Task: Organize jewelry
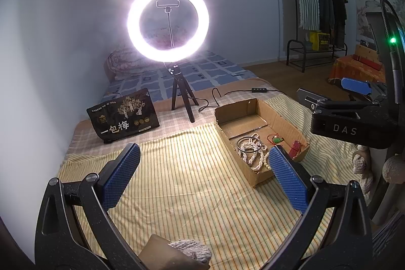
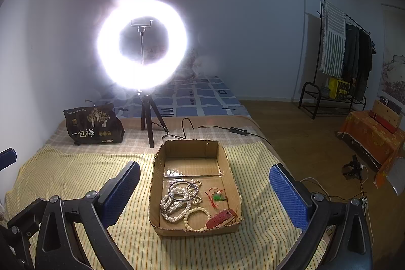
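A shallow cardboard box (image 2: 229,168) lies on the striped yellow cloth (image 2: 76,168). Its near half holds a heap of pearl strands (image 2: 177,204), a dark metal bangle (image 2: 182,190), a cream bead bracelet (image 2: 198,218), a green pendant on red cord (image 2: 217,196) and a red strap (image 2: 221,217). Its far half is bare. My right gripper (image 2: 205,176) is open and empty, hovering above the box's near end. My left gripper (image 1: 203,157) is open and empty, left of the box (image 1: 278,118); the pearls (image 1: 253,151) show beside its right finger.
A lit ring light (image 2: 141,42) on a small tripod stands behind the box, its cable and switch (image 2: 238,130) trailing right. A black snack bag (image 2: 93,127) sits back left. The bed's right edge drops to wooden floor (image 2: 303,143). A clothes rack (image 2: 341,55) stands far right.
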{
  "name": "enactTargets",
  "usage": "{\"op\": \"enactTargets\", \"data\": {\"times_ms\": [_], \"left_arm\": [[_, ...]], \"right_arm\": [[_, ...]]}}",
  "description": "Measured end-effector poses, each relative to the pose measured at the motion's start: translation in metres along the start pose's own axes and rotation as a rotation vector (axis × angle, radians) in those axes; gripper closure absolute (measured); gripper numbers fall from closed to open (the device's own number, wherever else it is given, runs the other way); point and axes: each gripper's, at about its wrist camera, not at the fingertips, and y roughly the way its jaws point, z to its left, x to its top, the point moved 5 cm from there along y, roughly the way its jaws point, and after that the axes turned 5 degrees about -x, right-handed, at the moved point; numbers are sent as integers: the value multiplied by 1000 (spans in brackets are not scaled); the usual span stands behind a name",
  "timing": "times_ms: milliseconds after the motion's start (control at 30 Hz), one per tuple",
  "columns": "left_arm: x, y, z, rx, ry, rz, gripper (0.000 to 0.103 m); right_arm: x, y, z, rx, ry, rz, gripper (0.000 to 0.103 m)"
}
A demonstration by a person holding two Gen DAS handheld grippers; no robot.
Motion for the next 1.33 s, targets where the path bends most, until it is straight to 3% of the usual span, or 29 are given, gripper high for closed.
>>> {"op": "enactTargets", "data": {"times_ms": [1333], "left_arm": [[3, -1, 10, 11, 0, 0, 0]], "right_arm": [[-6, 8, 0, 0, 5, 34, 0]]}}
